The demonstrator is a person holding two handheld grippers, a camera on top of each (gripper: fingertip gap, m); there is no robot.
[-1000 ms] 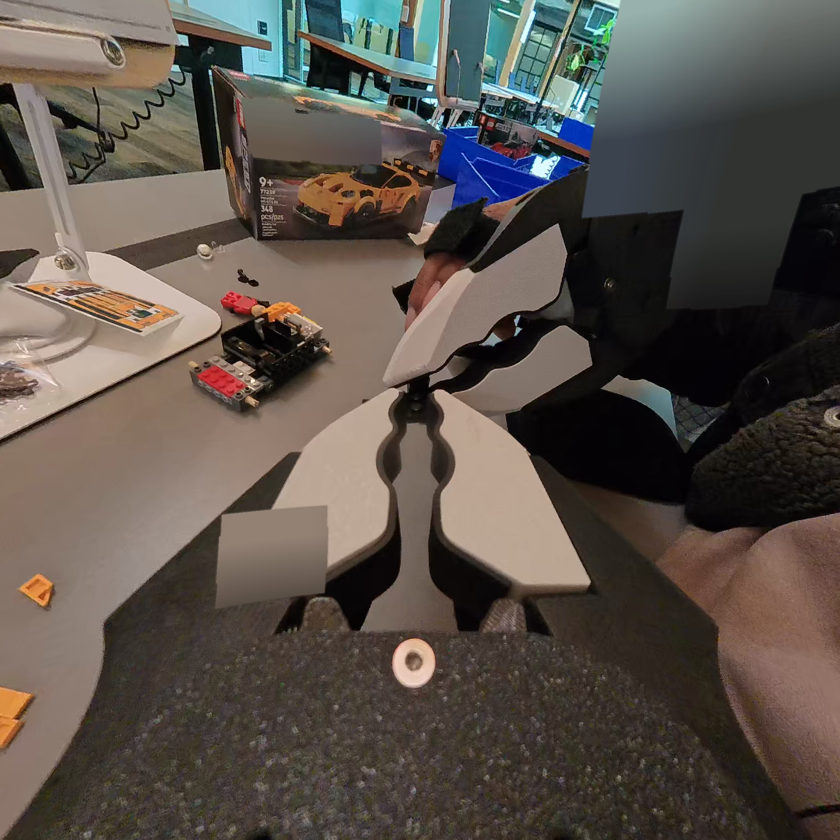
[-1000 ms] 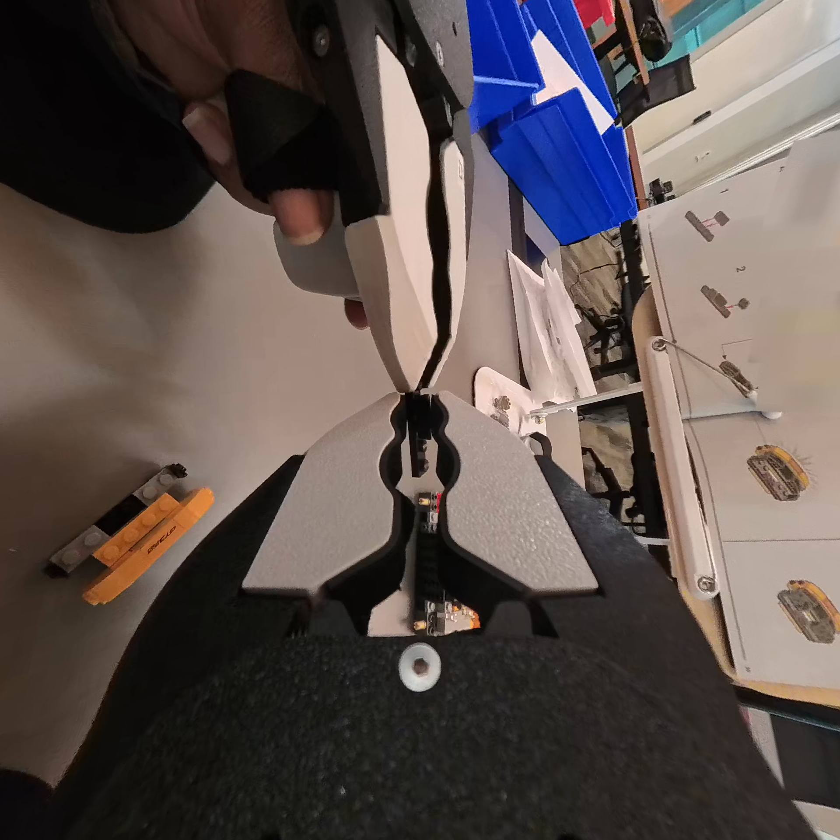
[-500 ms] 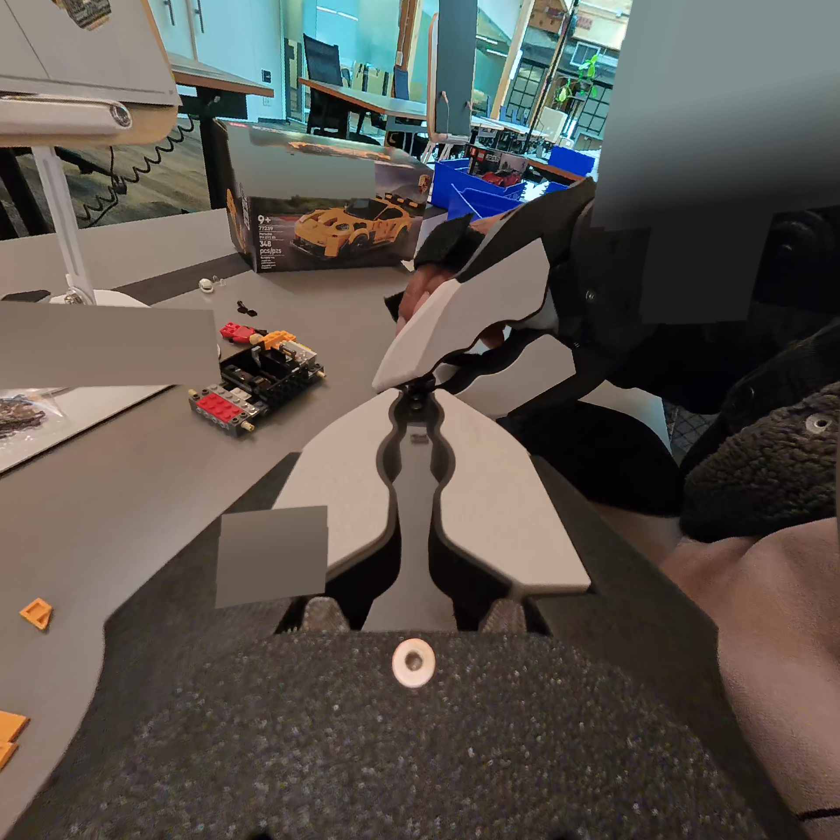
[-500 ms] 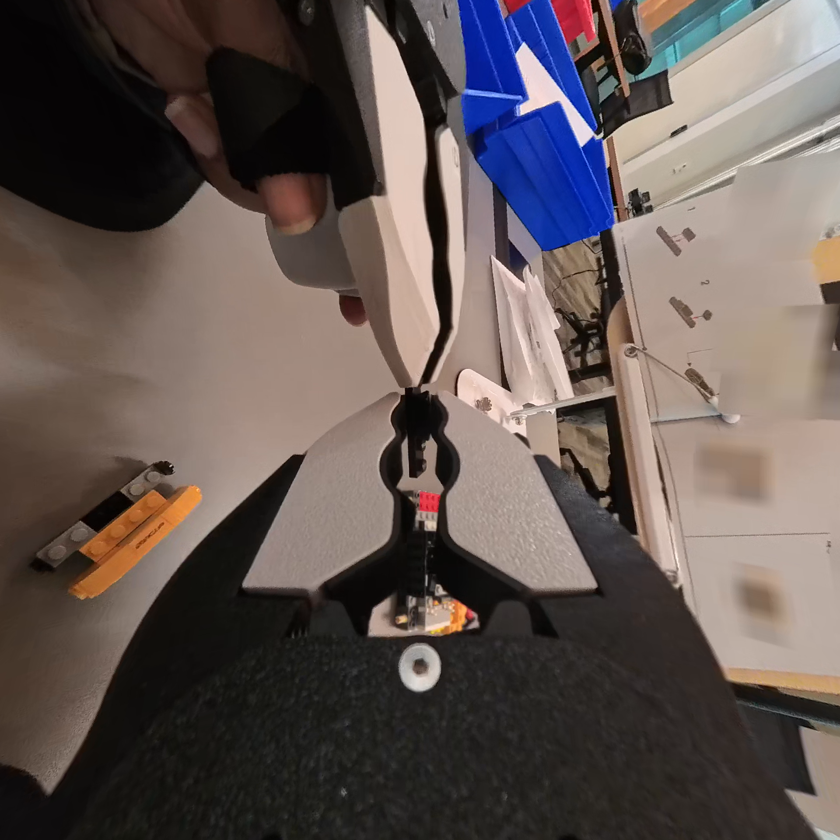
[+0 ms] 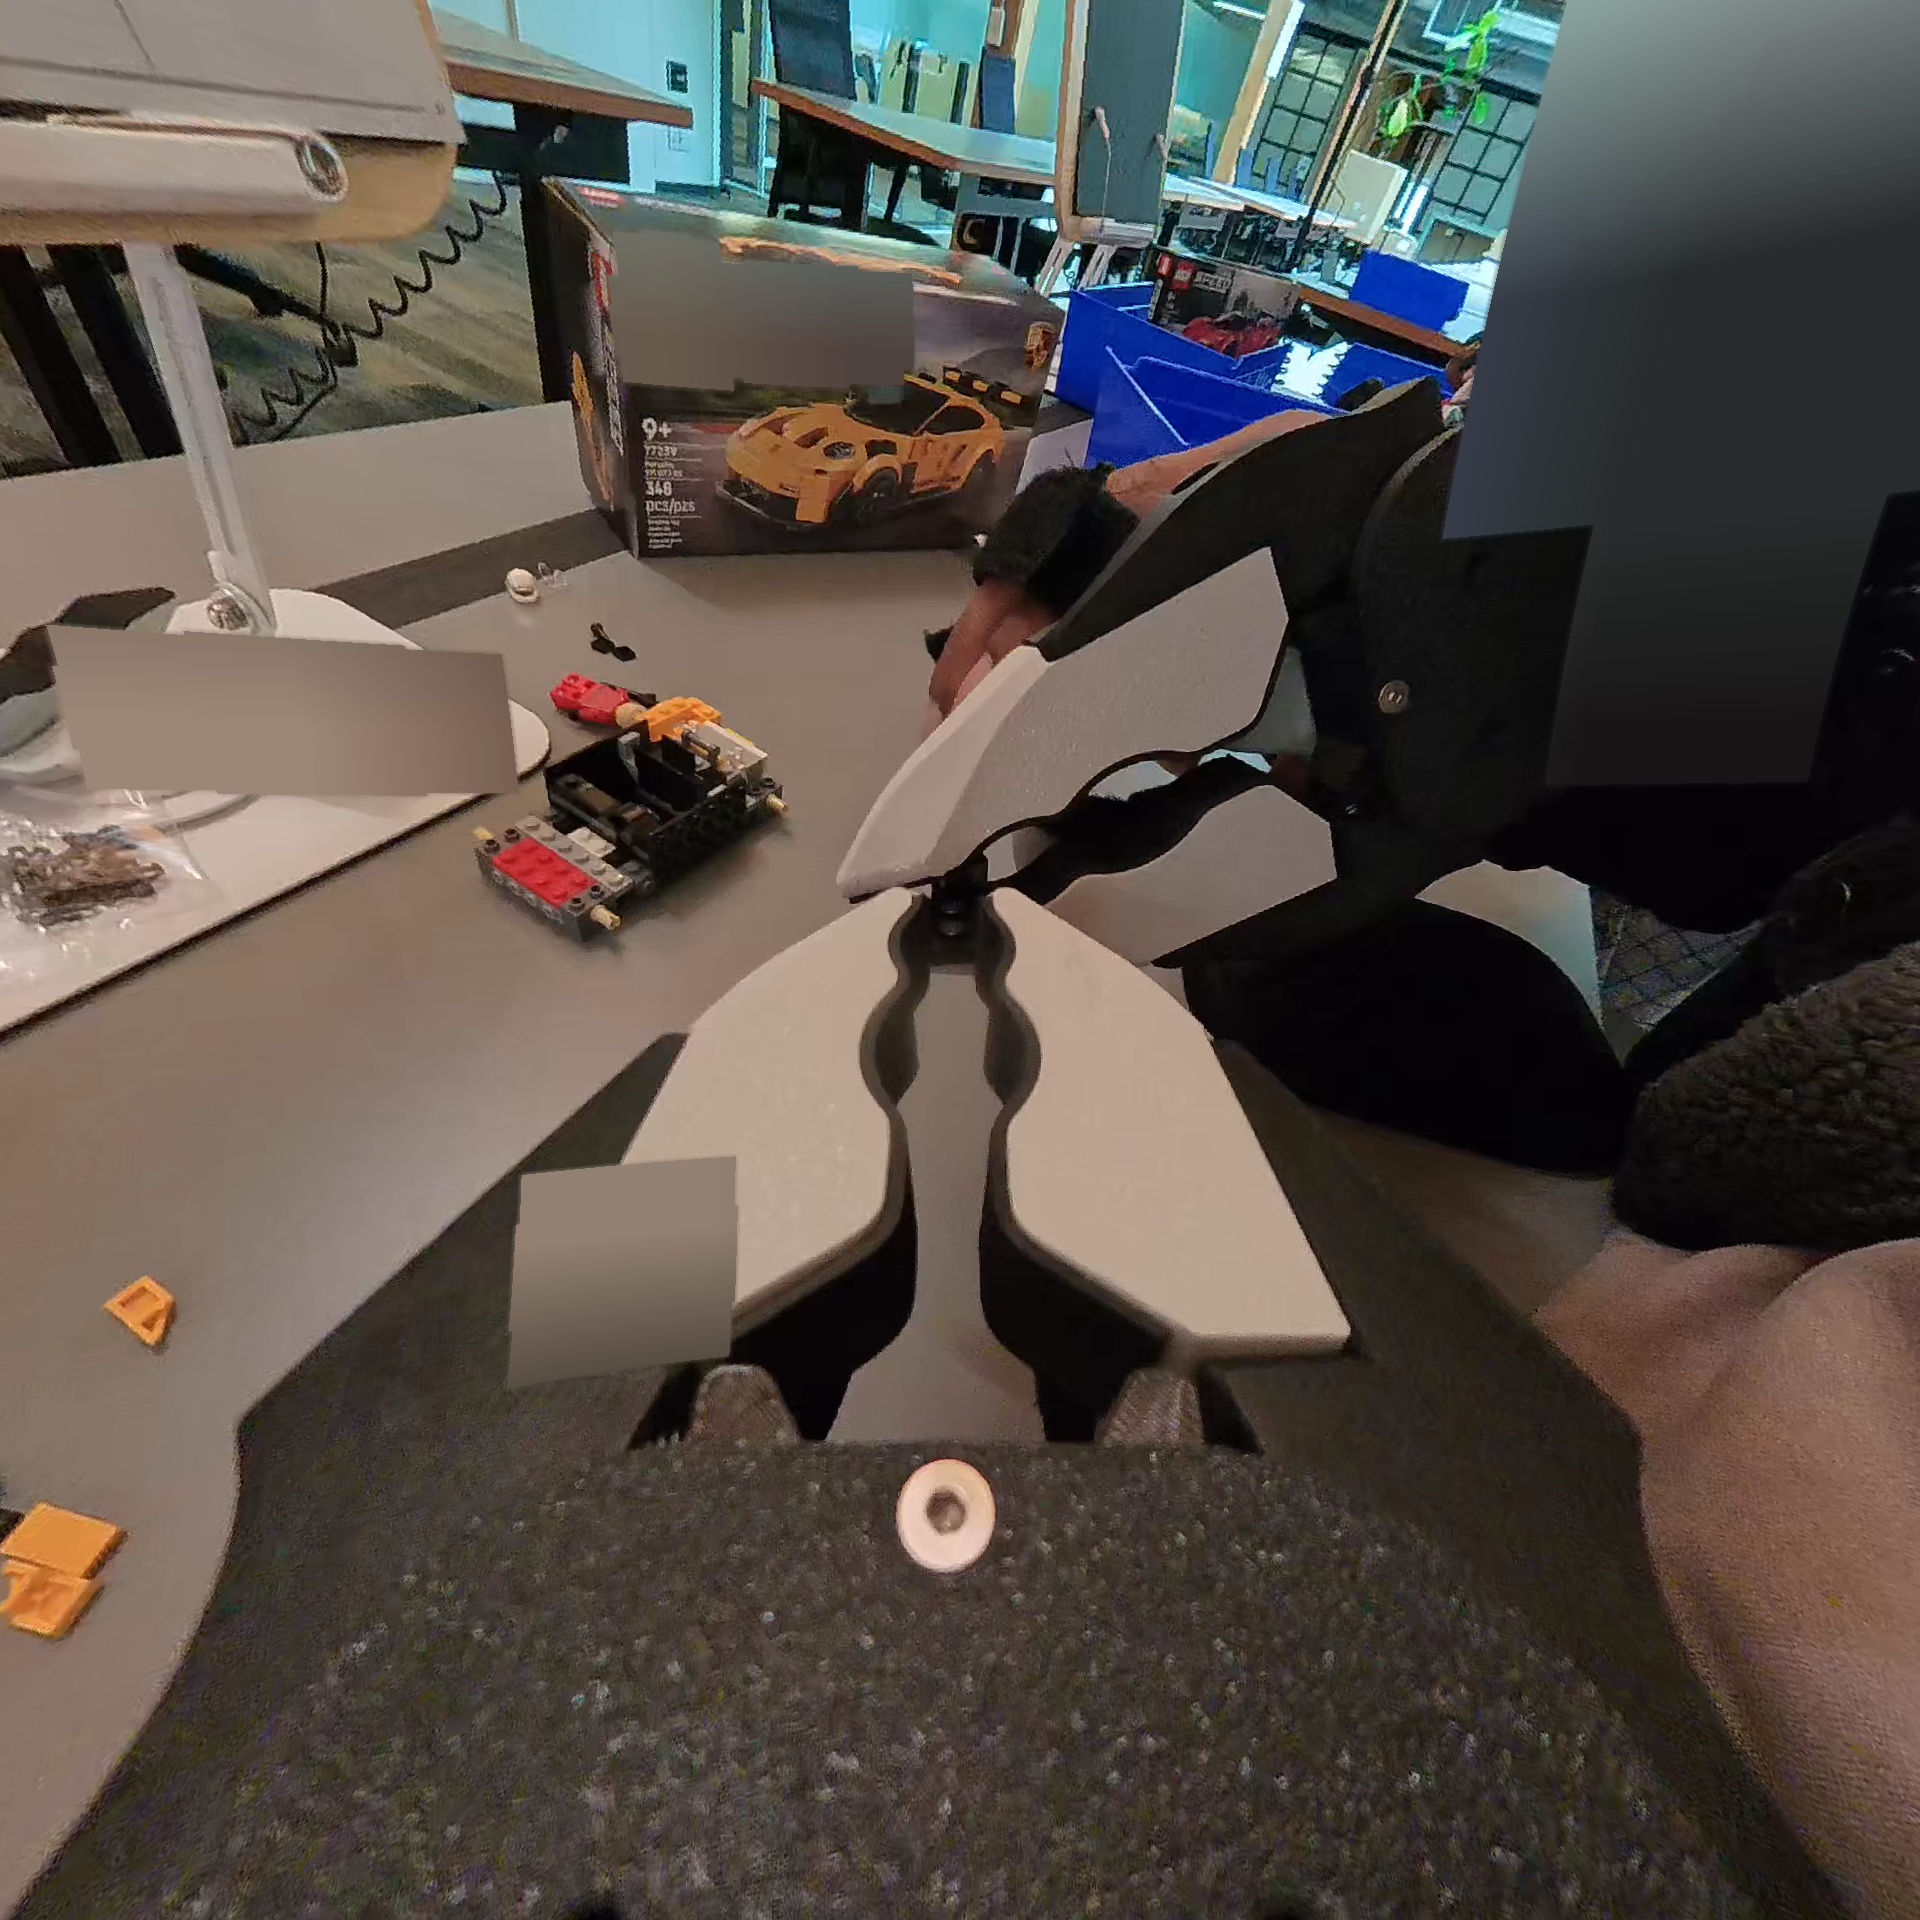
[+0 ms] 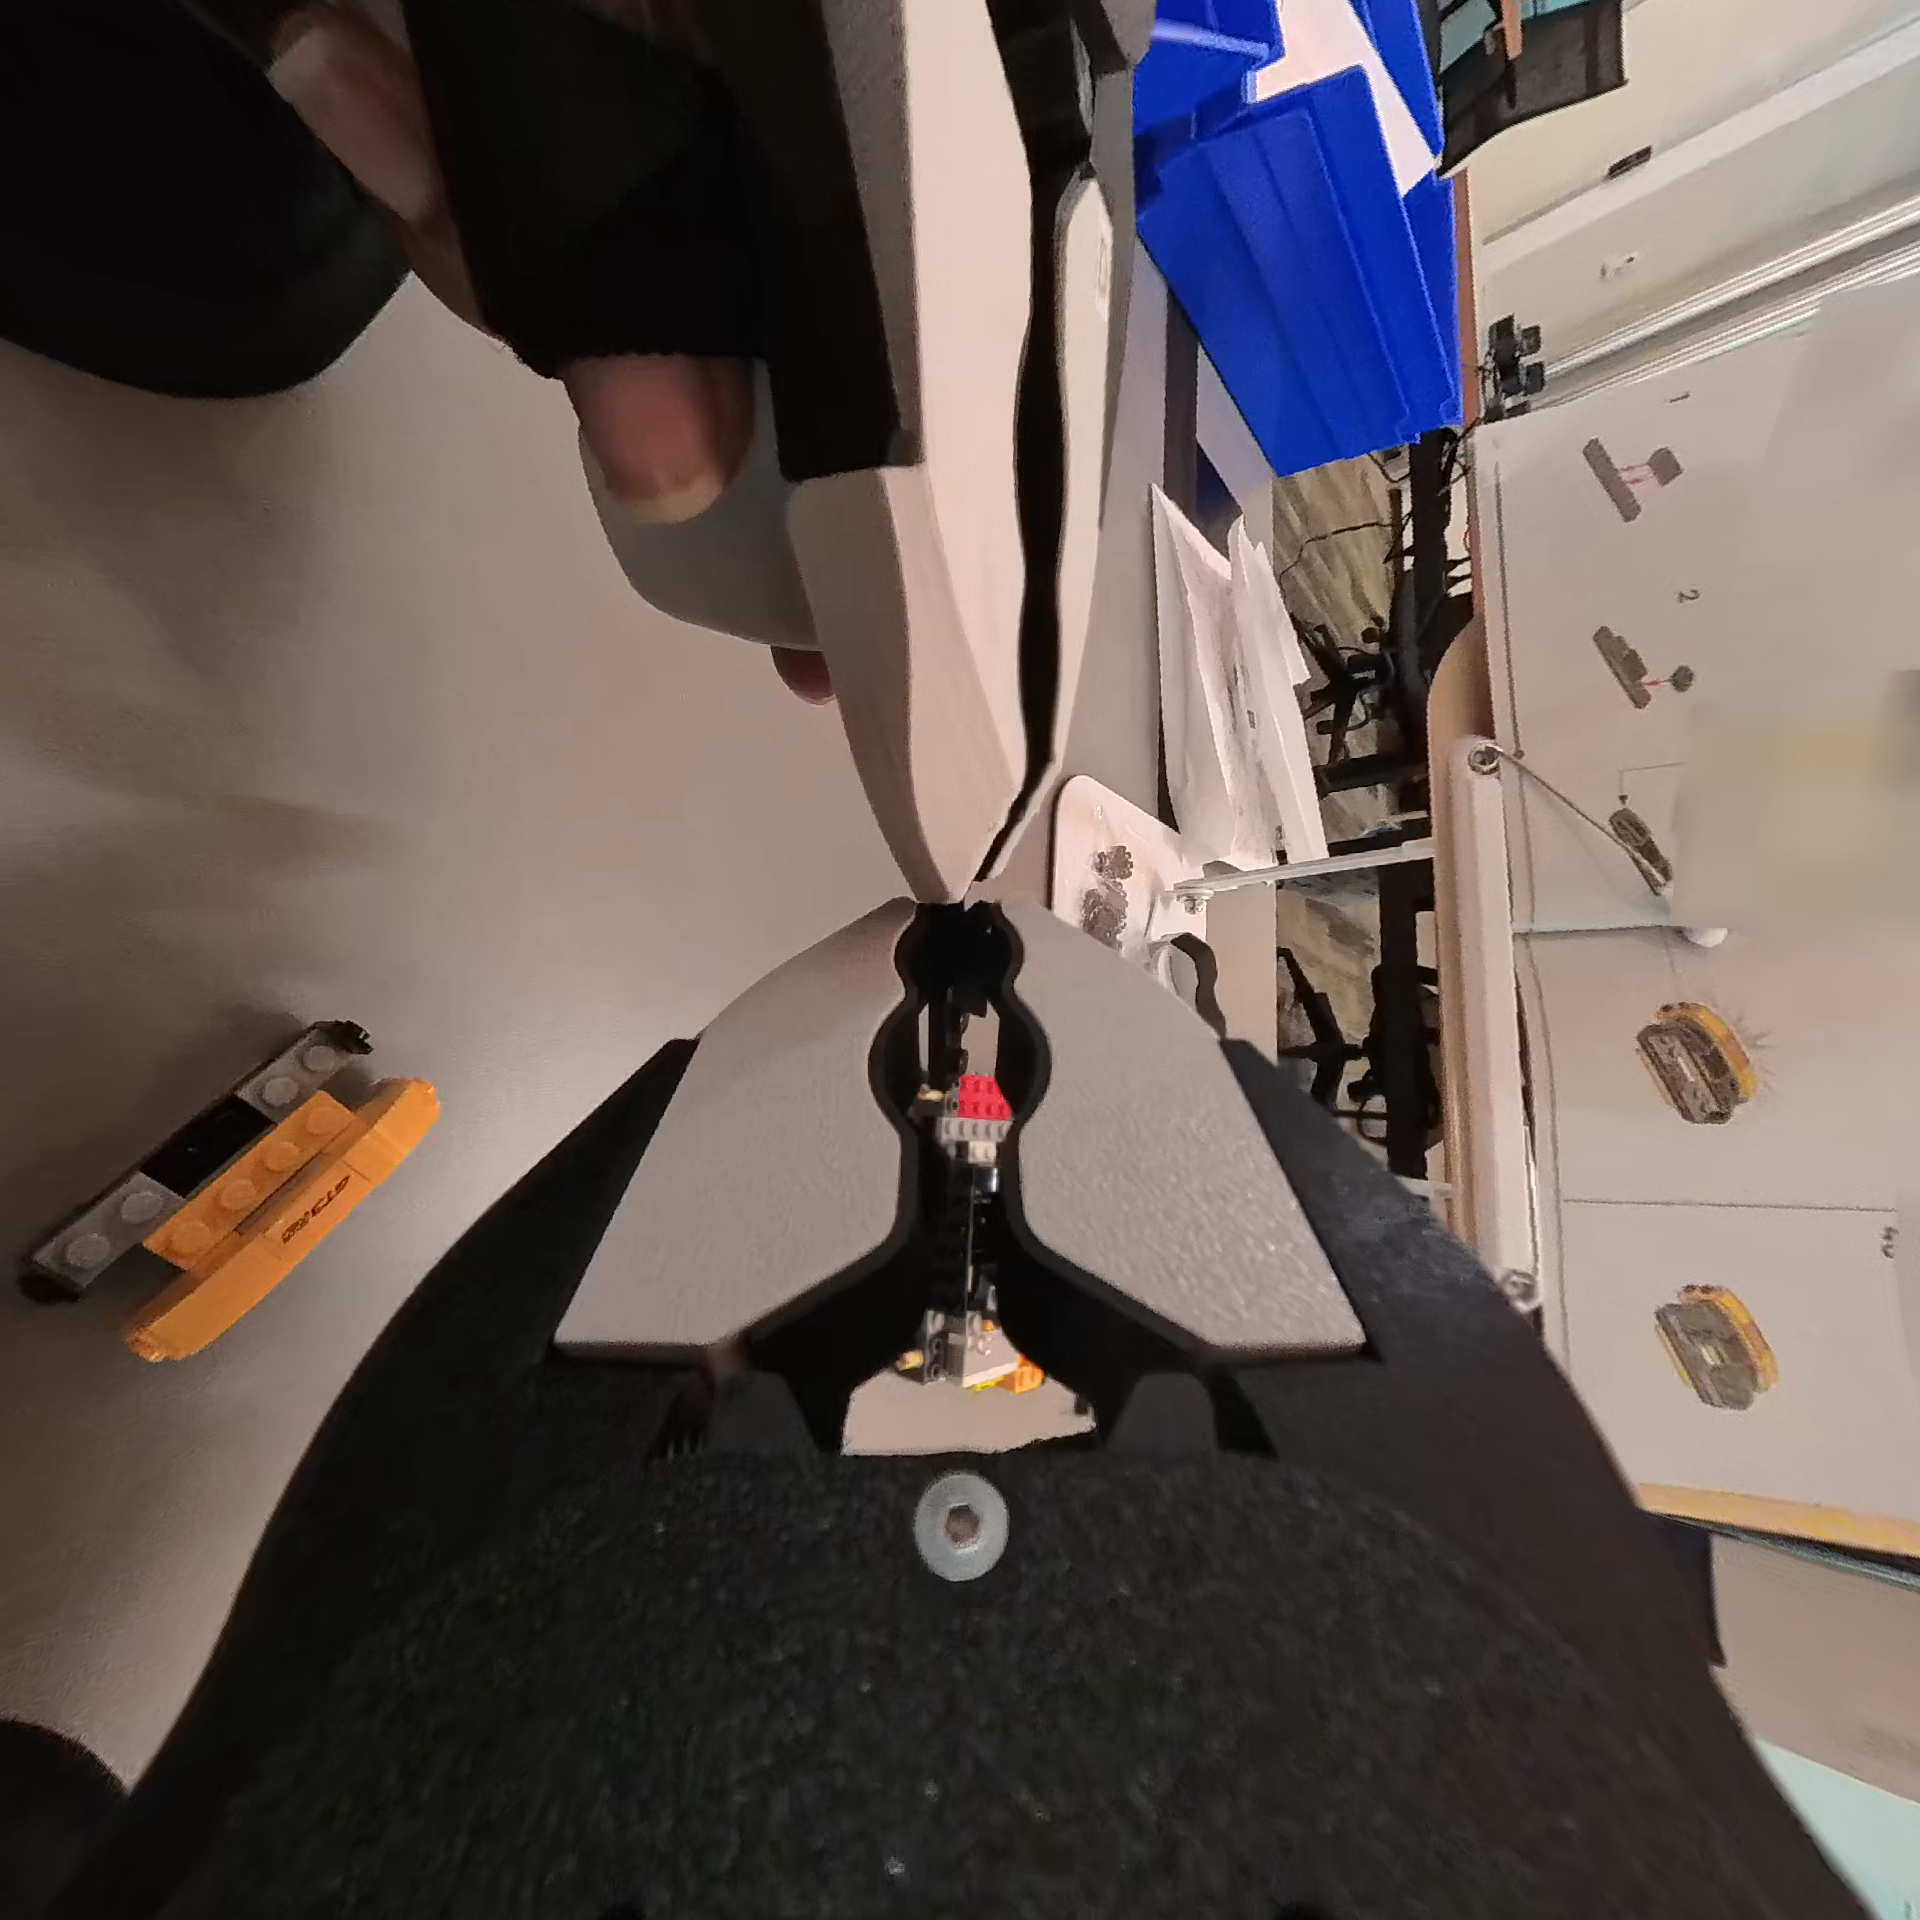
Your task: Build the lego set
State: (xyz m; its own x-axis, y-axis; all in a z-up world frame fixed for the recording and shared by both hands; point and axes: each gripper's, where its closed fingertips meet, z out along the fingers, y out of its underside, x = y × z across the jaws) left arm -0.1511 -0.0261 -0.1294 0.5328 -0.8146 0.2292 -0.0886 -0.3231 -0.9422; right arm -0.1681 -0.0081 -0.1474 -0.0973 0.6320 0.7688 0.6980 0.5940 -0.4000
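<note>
My left gripper (image 5: 951, 914) is shut on a small black lego piece (image 5: 952, 906) at its tips. My right gripper (image 5: 920, 883) comes in from the right, tip to tip with it, pinching the same piece. In the right wrist view my right gripper (image 6: 956, 925) holds the black piece (image 6: 951, 940), and the left gripper (image 6: 971, 883) comes down from above. The black lego chassis (image 5: 634, 821) with red and grey plates lies on the grey table (image 5: 312, 1091). It also shows in the right wrist view (image 6: 971, 1132) through the finger gap.
An orange and grey plate assembly (image 6: 239, 1195) lies left. The set's box (image 5: 810, 416) stands at the back, with blue bins (image 5: 1195, 384) beyond. A booklet stand (image 5: 208, 457), a bag of parts (image 5: 73, 883), small orange pieces (image 5: 140, 1309) and a red piece (image 5: 582, 694) are left. Only a small space, under 4 cm, lies between the two pairs of fingers.
Both grippers stay tip to tip on the black piece. The left gripper looms larger in the right wrist view, and the left wrist view has tilted slightly upward.
</note>
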